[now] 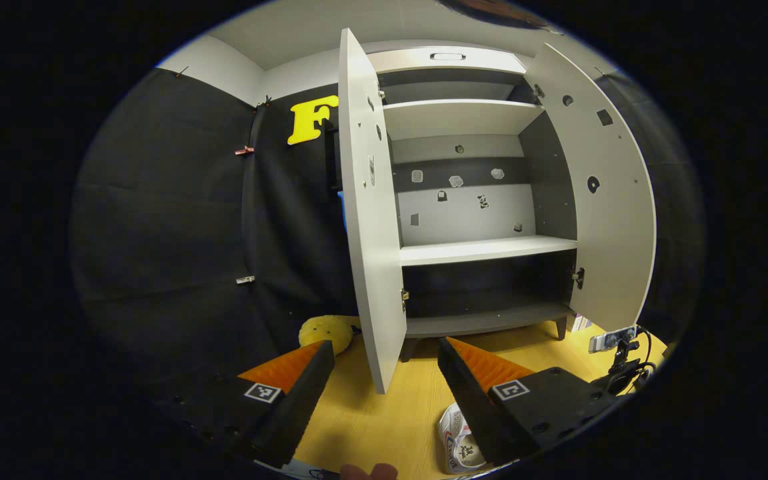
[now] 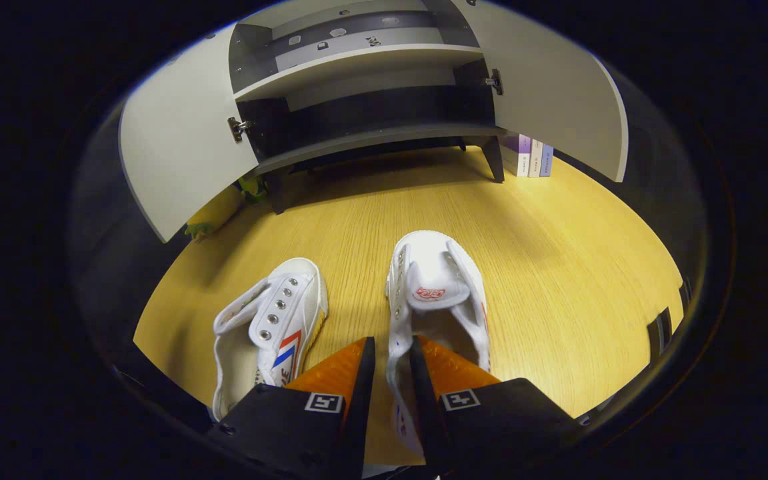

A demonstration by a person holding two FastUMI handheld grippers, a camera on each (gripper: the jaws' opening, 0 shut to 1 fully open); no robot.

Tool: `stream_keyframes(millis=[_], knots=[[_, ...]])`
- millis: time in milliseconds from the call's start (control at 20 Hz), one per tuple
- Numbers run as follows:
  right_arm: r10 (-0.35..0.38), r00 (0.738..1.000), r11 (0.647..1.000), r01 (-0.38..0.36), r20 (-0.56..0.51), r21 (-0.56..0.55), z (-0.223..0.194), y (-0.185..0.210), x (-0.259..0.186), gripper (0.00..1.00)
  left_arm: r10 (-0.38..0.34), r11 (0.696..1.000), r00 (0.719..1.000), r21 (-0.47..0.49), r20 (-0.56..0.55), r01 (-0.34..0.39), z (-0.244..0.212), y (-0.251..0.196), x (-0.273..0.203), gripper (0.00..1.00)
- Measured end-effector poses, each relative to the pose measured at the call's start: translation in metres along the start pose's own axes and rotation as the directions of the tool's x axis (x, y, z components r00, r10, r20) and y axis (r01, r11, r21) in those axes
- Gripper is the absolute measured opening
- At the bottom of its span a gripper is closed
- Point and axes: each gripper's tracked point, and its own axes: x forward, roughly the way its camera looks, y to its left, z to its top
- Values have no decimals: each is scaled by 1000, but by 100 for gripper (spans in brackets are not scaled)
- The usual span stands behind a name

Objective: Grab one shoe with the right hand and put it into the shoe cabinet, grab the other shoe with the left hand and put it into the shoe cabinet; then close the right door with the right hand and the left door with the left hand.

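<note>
Right shoe (image 2: 439,293): white canvas, on the wooden floor (image 2: 557,253) at 6 o'clock in the right gripper view; its side wall is pinched between the narrowed fingers of the right hand-held gripper (image 2: 392,363). Left shoe (image 2: 271,320): white with red and blue stripes, lying just beside it at 8 o'clock, apart from the fingers. Shoe cabinet (image 1: 477,200): both doors open, its shelves bare of shoes. Left hand-held gripper (image 1: 387,363): spread wide, holding nothing, facing the cabinet. Books (image 2: 529,155): upright beside the cabinet leg at 1 o'clock. Yellow plush toy (image 1: 326,331): behind the left door.
</note>
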Motion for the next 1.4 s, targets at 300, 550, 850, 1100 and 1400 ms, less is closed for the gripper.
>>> stream_keyframes(millis=[300,550,850,1100,1400], knots=[[-78,991,995,84,106,-51,16,-8,22,12,14,1000,999,4,-39,-14,-19,6,4,98],[-7,996,1000,9,89,-26,24,-8,24,5,11,1000,999,10,-38,-10,-23,7,6,96],[70,993,998,-69,97,-12,55,-16,-1,5,-7,1000,999,-6,-33,7,-22,1,12,96],[105,985,994,-107,135,3,99,-17,-34,5,-21,1000,1000,-3,-10,21,-11,-2,16,96],[163,950,986,-149,266,-70,212,5,-96,5,-41,998,999,-36,-2,41,-4,-7,19,96]])
